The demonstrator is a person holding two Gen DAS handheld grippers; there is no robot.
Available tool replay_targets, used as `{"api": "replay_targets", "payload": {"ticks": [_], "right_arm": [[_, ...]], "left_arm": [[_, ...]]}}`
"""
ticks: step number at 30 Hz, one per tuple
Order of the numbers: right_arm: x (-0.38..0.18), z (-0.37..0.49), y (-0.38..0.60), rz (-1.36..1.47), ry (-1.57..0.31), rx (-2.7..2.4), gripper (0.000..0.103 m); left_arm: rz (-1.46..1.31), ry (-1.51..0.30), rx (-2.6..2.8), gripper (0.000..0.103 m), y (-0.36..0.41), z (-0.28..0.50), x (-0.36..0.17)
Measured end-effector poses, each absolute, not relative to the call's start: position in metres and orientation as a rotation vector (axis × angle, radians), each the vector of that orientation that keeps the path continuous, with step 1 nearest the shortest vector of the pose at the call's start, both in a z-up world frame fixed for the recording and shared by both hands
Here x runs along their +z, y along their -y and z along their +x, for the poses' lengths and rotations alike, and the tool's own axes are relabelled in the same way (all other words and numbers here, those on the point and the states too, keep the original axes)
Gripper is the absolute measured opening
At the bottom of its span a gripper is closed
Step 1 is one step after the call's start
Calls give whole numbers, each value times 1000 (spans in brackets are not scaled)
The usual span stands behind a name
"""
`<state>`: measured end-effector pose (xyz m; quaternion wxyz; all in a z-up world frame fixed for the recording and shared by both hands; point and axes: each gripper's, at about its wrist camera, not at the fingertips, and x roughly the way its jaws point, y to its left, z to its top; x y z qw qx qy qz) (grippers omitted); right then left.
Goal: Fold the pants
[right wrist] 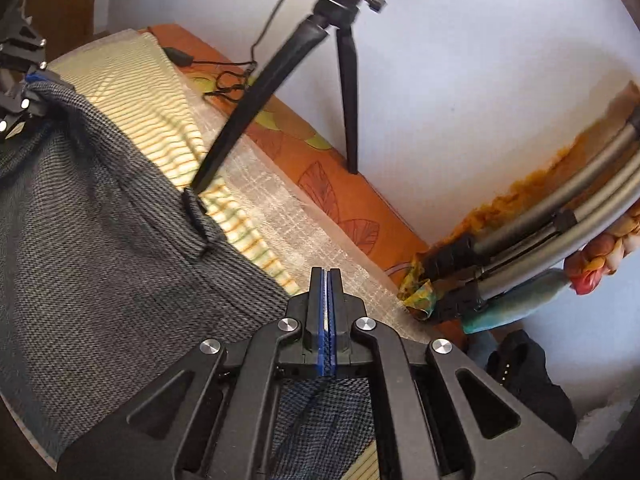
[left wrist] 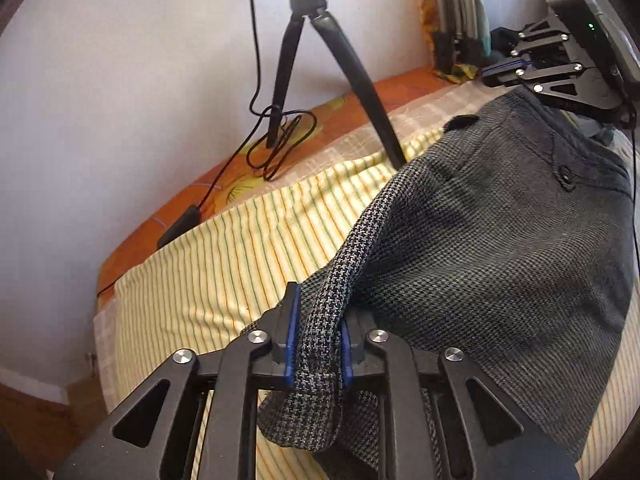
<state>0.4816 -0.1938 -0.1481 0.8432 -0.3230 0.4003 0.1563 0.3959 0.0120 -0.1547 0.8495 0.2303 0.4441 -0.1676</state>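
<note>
Pants (left wrist: 500,240) of grey houndstooth lie spread on the bed (left wrist: 224,256), over its yellow striped sheet, with the waistband end lifted between the two tools. The left hand-held gripper (left wrist: 316,340) is clenched on a rolled edge of the pants, a thick bundle of cloth filling the gap between its blue pads. The right hand-held gripper (right wrist: 328,320) is clamped too, its pads almost meeting, with only a thin layer of the pants' fabric caught low between them. A belt loop (right wrist: 196,216) on the pants sits just beside the foot of a tripod (right wrist: 280,80), which stands on the bed past the pants' far edge, its cable (left wrist: 280,136) coiled beyond it near the wall.

As I judge it, the fold is at its start, both corners held and the cloth stretched between. The right grip looks shallow, so a hard pull could slip that corner free and spoil the fold. Swinging the pants toward the tripod could snag a leg or drag the cable and tip it over. Uneven tension between the two sides would leave a skewed crease.
</note>
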Motion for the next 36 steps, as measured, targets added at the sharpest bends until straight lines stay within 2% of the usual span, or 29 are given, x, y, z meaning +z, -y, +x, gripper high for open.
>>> {"api": "replay_targets", "payload": {"ticks": [1,3,4,5,6,7,8,12,14,17,18,19,20,21,23,26,30,33,36], "right_arm": [[-147,483,199,-647,-859,328,1],[-140,484,221,-520,-888,332,1],[-136,483,233,-461,-897,326,7],[-134,481,246,-400,-906,318,21],[-132,479,265,-309,-920,312,32],[-131,477,276,-246,-932,305,53],[-132,475,285,-203,-942,303,60],[-146,469,308,-103,-1012,298,61],[-156,470,310,-81,-1047,312,65],[-167,467,307,-33,-1069,349,63],[-170,468,305,-23,-1068,361,57],[-172,468,302,-12,-1072,382,36],[-173,468,299,-16,-1071,384,29],[-172,465,292,-53,-1047,368,27],[-168,460,283,-131,-1011,349,9],[-160,458,277,-192,-956,309,8],[-165,458,266,-318,-996,261,9],[-154,448,264,-337,-982,188,22],[-126,415,253,-300,-902,240,23]], "left_arm": [[475,-939,-344,26,-14,399,-155],[461,-942,-327,40,-19,403,-155],[455,-943,-315,43,-22,405,-155],[448,-940,-299,50,-25,408,-154],[436,-935,-280,52,-29,411,-152],[412,-933,-269,52,-35,414,-149],[380,-935,-260,52,-41,415,-146],[310,-925,-230,52,-63,410,-134],[299,-921,-223,52,-69,401,-129],[276,-924,-240,52,-73,379,-124],[285,-925,-242,52,-72,368,-125],[294,-926,-242,52,-71,361,-125],[302,-927,-248,52,-68,354,-126],[308,-927,-256,52,-67,345,-126],[305,-930,-284,52,-61,327,-127],[286,-946,-333,52,-50,305,-131],[282,-981,-405,52,-30,279,-140],[309,-995,-432,52,-12,264,-146],[323,-994,-444,52,0,254,-148]]}}
